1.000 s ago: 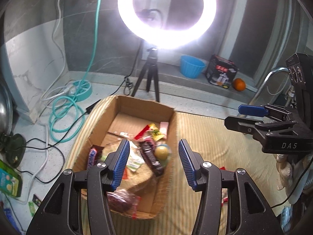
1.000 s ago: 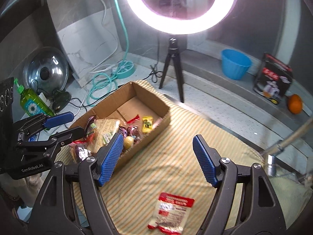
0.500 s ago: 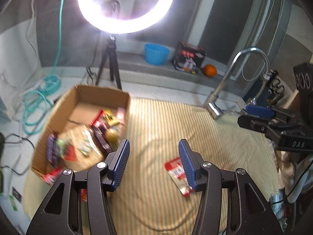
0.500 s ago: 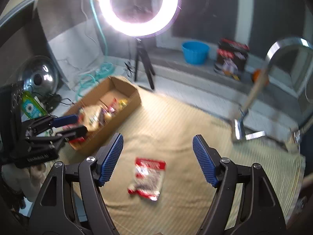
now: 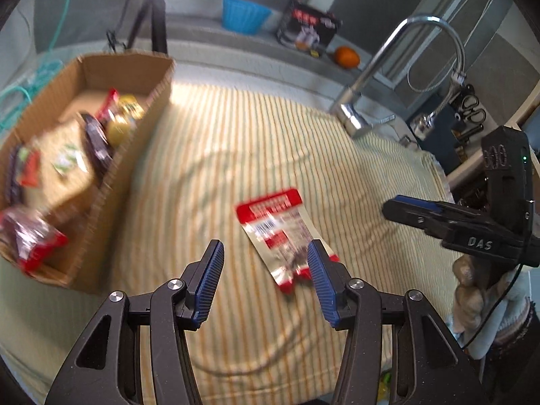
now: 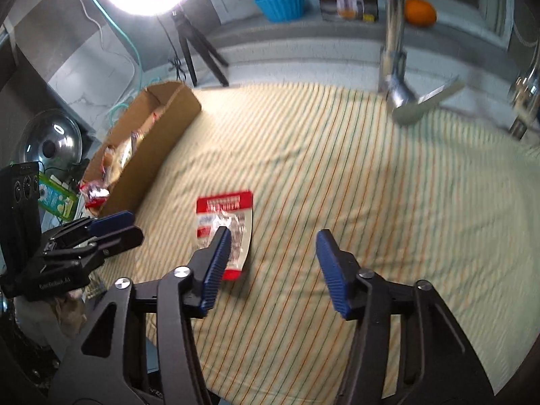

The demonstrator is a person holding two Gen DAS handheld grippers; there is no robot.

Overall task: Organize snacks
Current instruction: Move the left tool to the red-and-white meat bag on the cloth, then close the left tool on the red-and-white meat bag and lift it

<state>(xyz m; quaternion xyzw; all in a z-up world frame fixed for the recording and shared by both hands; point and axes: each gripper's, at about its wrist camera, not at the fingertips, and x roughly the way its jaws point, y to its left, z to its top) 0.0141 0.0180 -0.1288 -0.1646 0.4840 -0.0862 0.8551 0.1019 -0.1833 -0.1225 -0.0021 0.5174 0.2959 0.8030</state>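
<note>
The red snack packet lies flat on the striped cloth, apart from the cardboard box. Both your left gripper and right gripper gape empty. Likely light, crinkly, slippery: pinch an edge.

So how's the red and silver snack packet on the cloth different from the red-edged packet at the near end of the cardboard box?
The red and silver snack packet lies alone, flat on the striped cloth; the red-edged packet sits inside the cardboard box among other snacks. Both are untouched by either hand-held gripper.
</note>
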